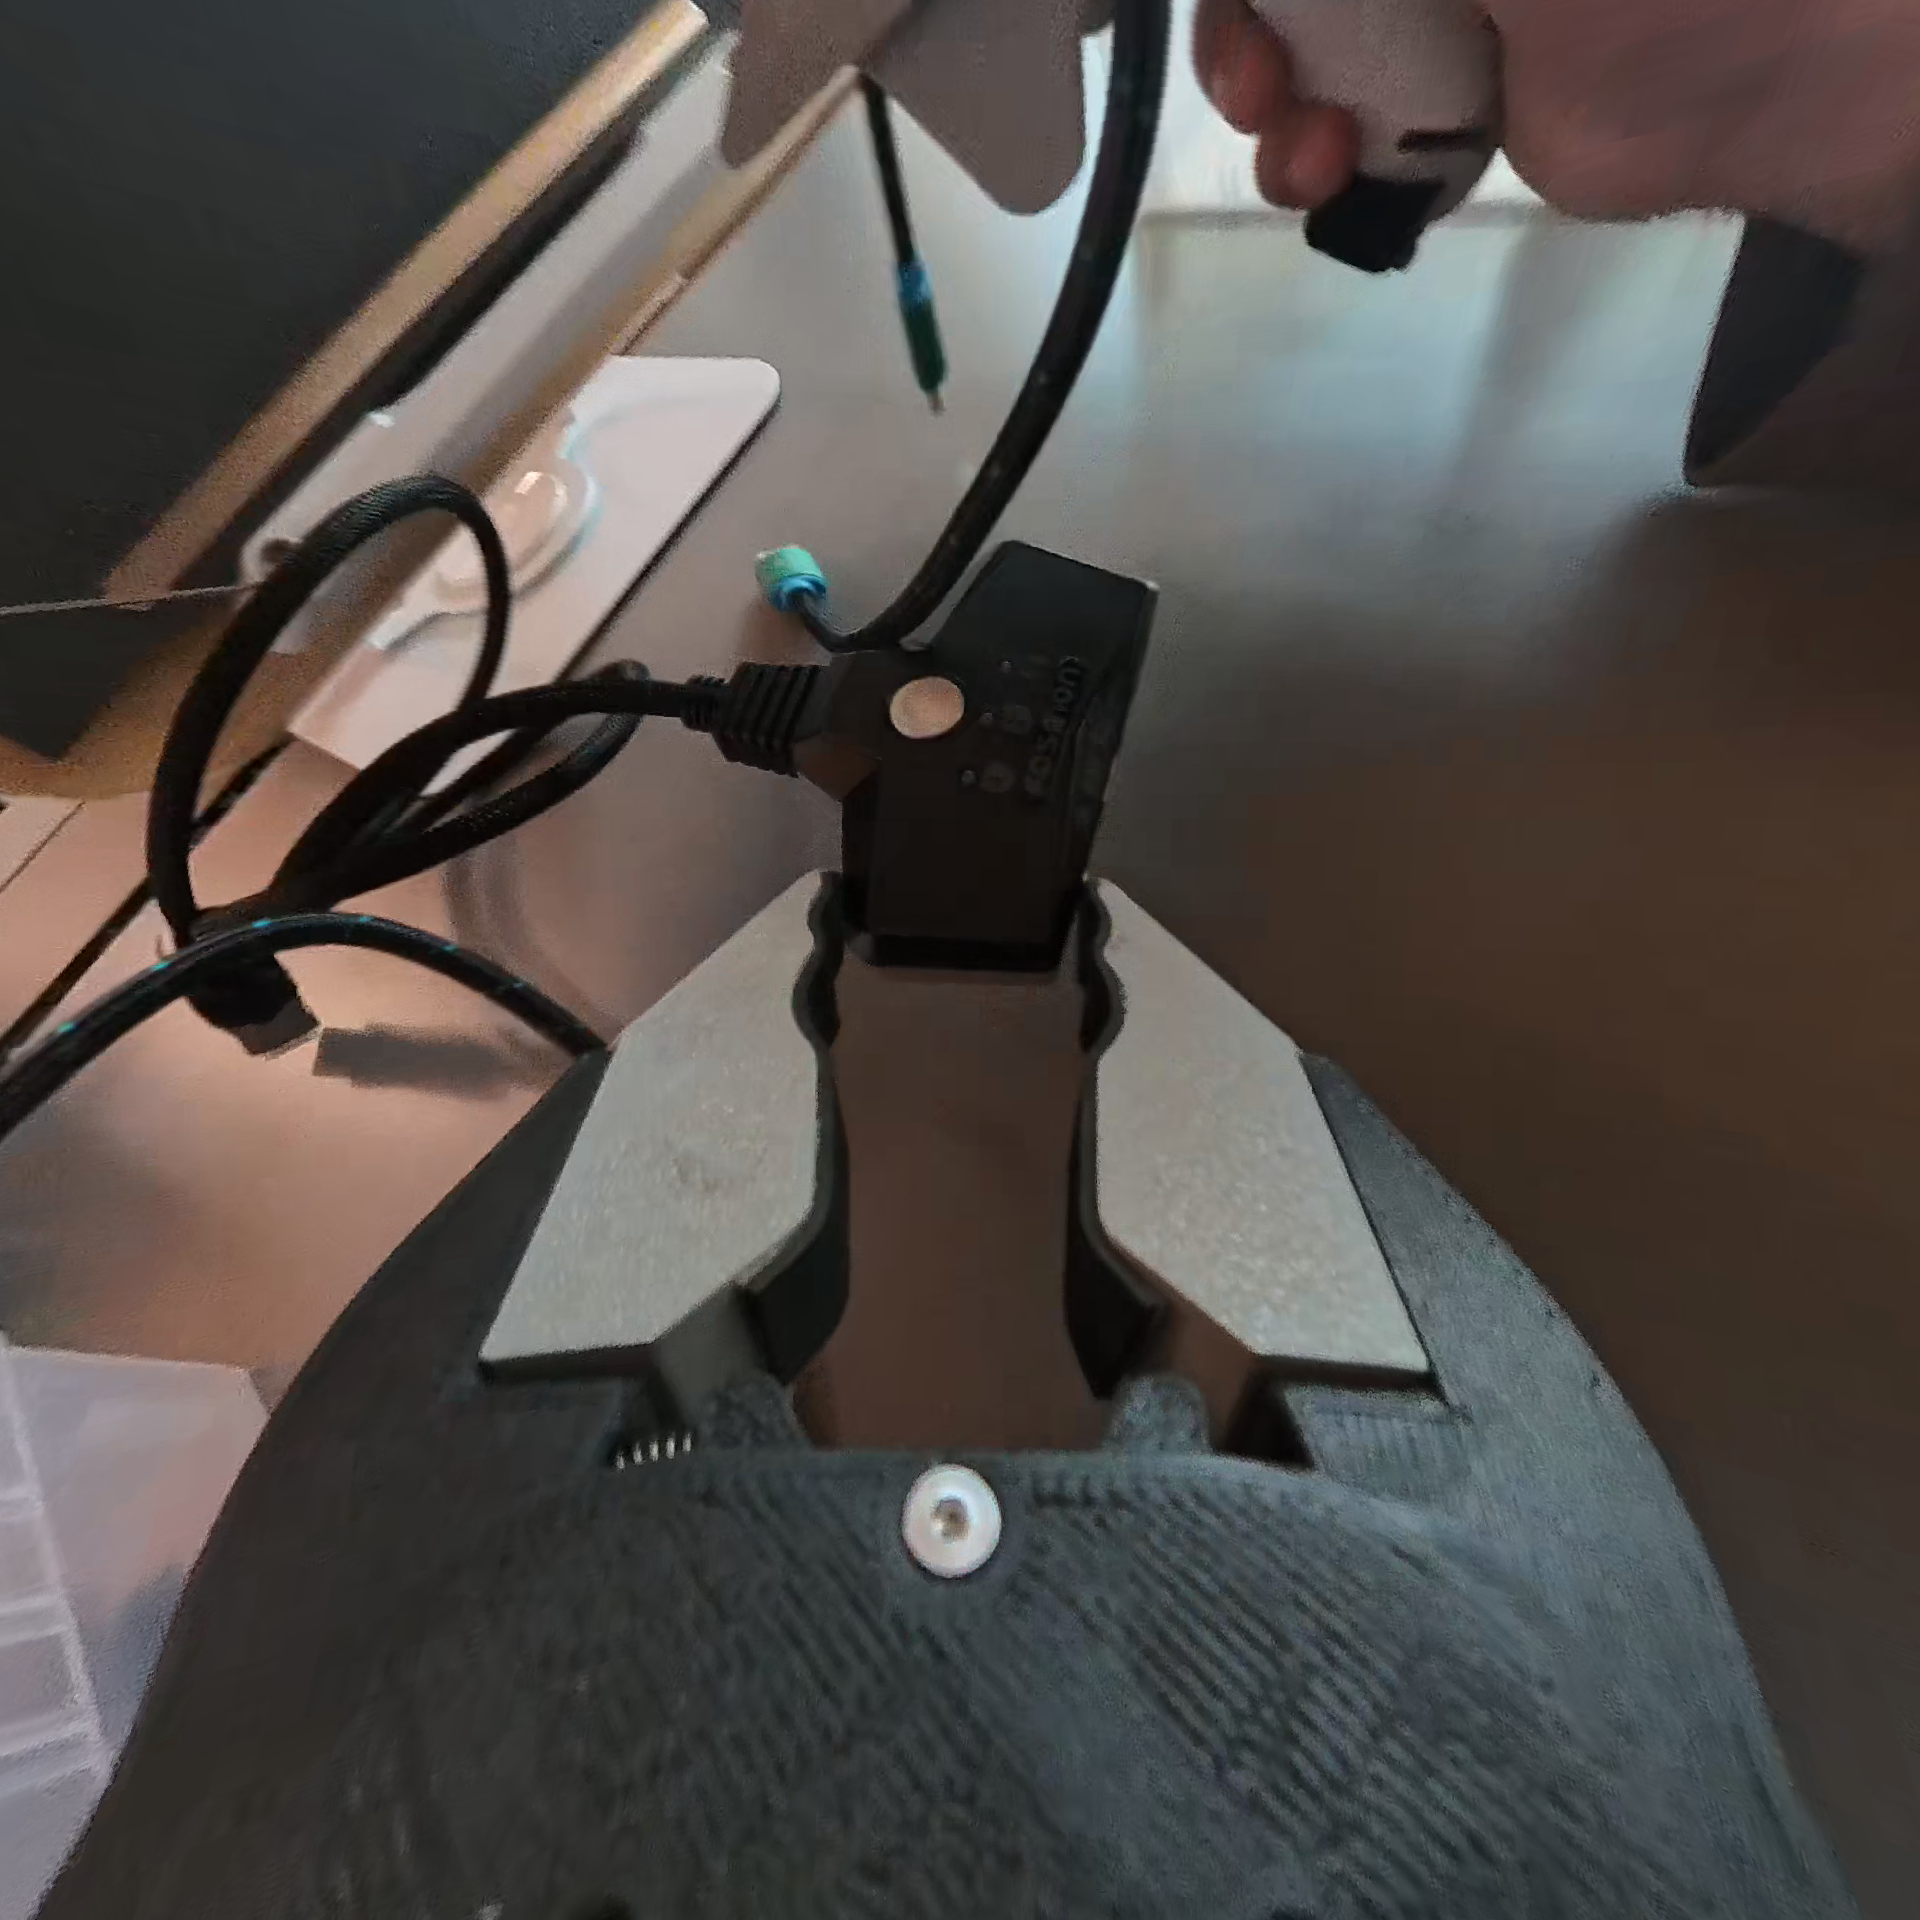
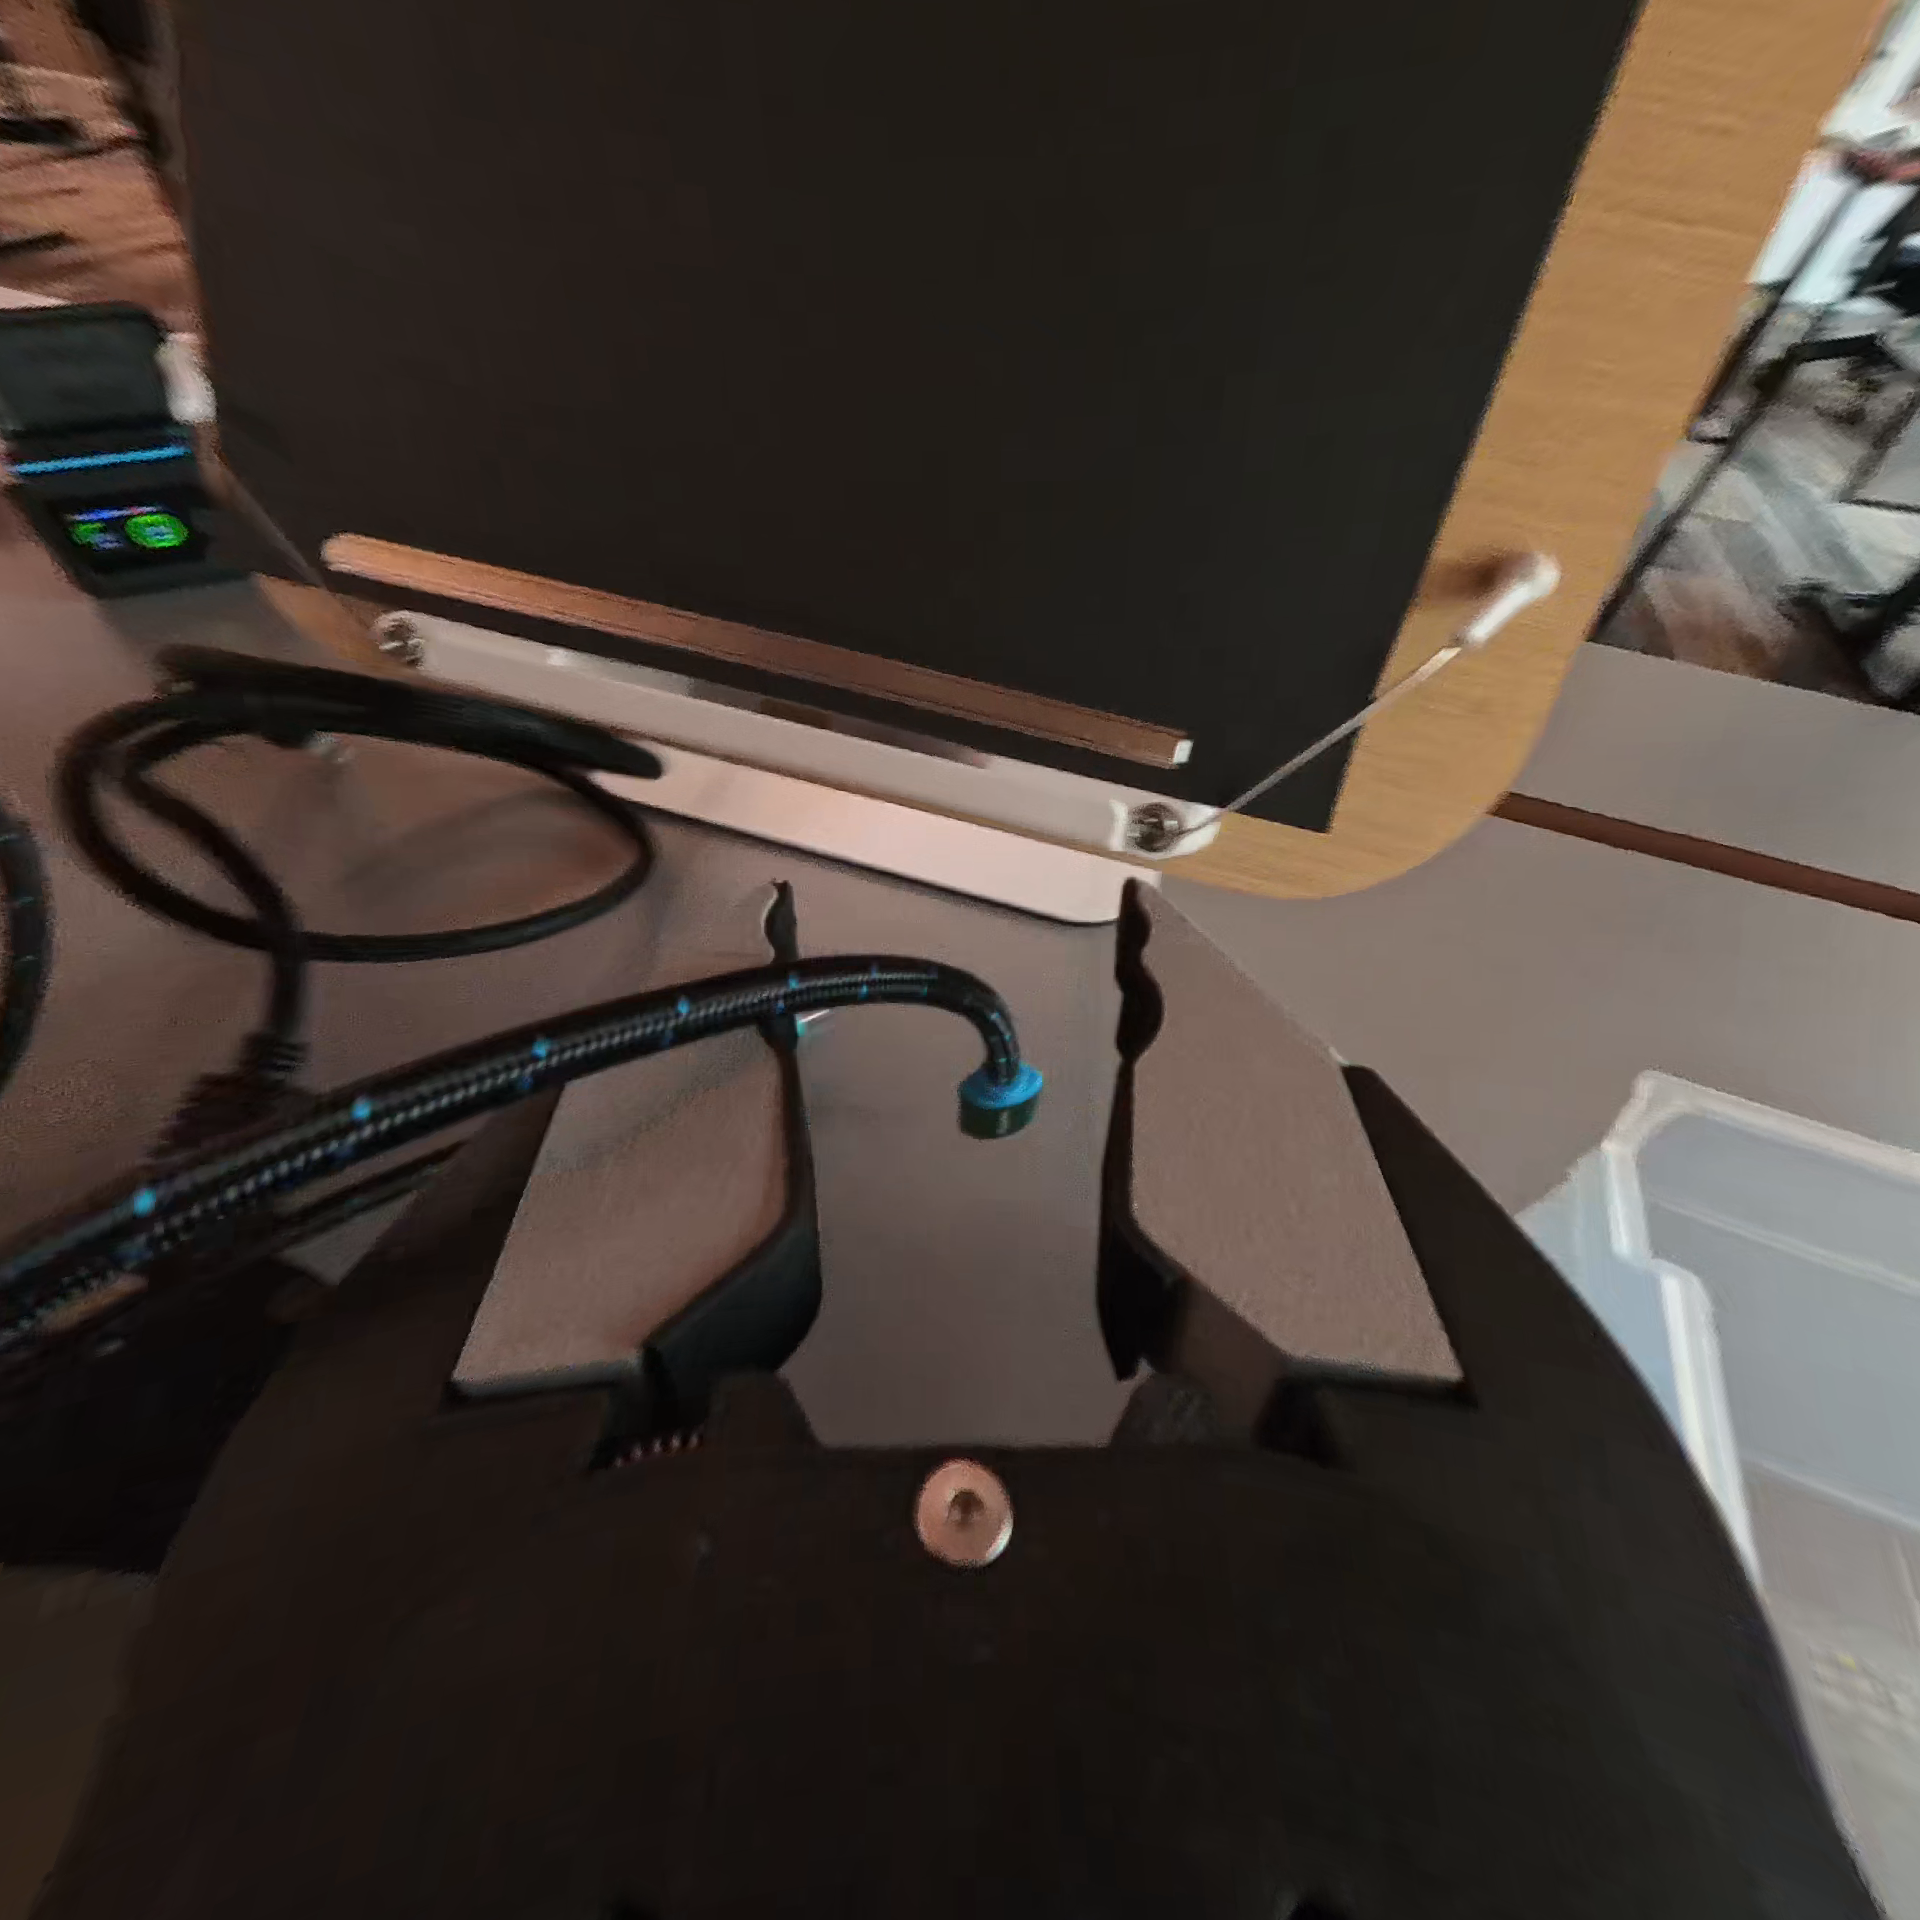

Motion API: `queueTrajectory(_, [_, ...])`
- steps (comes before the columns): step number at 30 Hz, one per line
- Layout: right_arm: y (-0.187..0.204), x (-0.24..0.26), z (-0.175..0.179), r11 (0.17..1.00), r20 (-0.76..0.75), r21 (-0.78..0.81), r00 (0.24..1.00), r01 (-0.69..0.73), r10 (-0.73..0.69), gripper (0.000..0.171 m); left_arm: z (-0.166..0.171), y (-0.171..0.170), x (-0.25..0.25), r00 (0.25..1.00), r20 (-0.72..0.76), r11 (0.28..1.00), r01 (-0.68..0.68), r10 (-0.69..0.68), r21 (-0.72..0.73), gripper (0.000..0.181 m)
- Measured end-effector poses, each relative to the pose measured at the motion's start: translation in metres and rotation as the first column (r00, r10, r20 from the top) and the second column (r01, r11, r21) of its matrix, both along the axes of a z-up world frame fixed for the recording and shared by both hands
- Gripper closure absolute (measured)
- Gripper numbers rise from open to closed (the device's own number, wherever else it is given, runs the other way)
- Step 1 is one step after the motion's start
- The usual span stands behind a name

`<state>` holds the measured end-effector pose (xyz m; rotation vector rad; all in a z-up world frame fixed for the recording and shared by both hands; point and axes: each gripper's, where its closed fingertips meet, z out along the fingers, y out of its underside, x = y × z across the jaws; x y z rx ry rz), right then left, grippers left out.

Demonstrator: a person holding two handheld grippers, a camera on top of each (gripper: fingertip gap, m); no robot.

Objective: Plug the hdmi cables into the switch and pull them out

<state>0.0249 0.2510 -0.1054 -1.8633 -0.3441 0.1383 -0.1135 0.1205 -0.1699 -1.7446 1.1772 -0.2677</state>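
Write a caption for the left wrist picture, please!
Left gripper clamps the black switch above the table, one black cable plugged into its side.

My left gripper [image 1: 956, 935] hides the near end of the switch [image 1: 997, 748]. A black cable [image 1: 1049, 343] runs off the top edge. My other hand [image 1: 1455, 94] is cropped there. The small lit screen [image 2: 130, 530] blurs beyond reading.
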Motion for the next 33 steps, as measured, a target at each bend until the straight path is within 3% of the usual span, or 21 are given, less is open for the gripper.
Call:
queueTrajectory(1, [0.001,0.006,0.002,0.999,0.018,0.017,0.999,0.037,-0.037,0.11,0.004,0.002,-0.002,1.0,0.02,1.0,-0.015,0.015,0.009,0.137])
queueTrajectory(4, [0.0,0.016,0.005,0.995,0.109,0.039,0.989,0.097,-0.101,0.103,0.011,0.007,-0.005,0.997,0.068,0.999,-0.047,0.045,0.02,0.137])
queueTrajectory(7, [-0.004,0.023,0.007,0.988,0.319,0.055,0.935,0.145,-0.155,0.109,0.015,0.011,-0.008,0.994,0.086,0.997,-0.072,0.069,0.033,0.137])
queueTrajectory(10, [-0.02,0.01,-0.025,0.989,0.539,-0.122,0.842,0.082,-0.003,0.109,0.021,0.015,-0.009,0.989,0.116,0.994,-0.095,0.088,0.052,0.137])
queueTrajectory(12, [-0.032,0.004,-0.038,0.97,0.55,-0.233,0.832,0.069,0.073,0.102,0.025,0.017,-0.01,0.984,0.145,0.993,-0.106,0.098,0.048,0.137])
queueTrajectory(15, [-0.052,0.0,-0.038,0.93,0.528,-0.367,0.829,0.029,0.183,0.1,0.031,0.02,-0.01,0.979,0.172,0.991,-0.118,0.106,0.064,0.137])
queueTrajectory(19, [-0.079,0.022,-0.016,0.888,0.628,-0.448,0.745,0.108,0.226,0.095,0.04,0.018,-0.011,0.97,0.222,0.991,-0.115,0.099,0.065,0.138])
queueTrajectory(24, [-0.115,0.021,0.004,0.89,0.63,-0.45,0.731,0.069,0.262,0.099,0.055,0.015,-0.013,0.938,0.337,0.995,-0.094,0.081,0.024,0.138])
queueTrajectory(27, [-0.134,0.019,0.017,0.9,0.573,-0.435,0.782,0.036,0.246,0.103,0.063,0.01,-0.012,0.921,0.385,0.998,-0.067,0.054,0.02,0.138])
queueTrajectory(30, [-0.156,0.003,0.023,0.879,0.44,-0.463,0.833,-0.111,0.337,0.104,0.07,0.006,-0.01,0.903,0.428,0.999,-0.038,0.027,0.017,0.138])
queueTrajectory(33, [-0.153,-0.036,0.045,0.89,0.254,-0.318,0.875,-0.326,0.411,0.103,0.077,-0.001,-0.007,0.878,0.478,1.0,0.018,-0.013,-0.005,0.138])
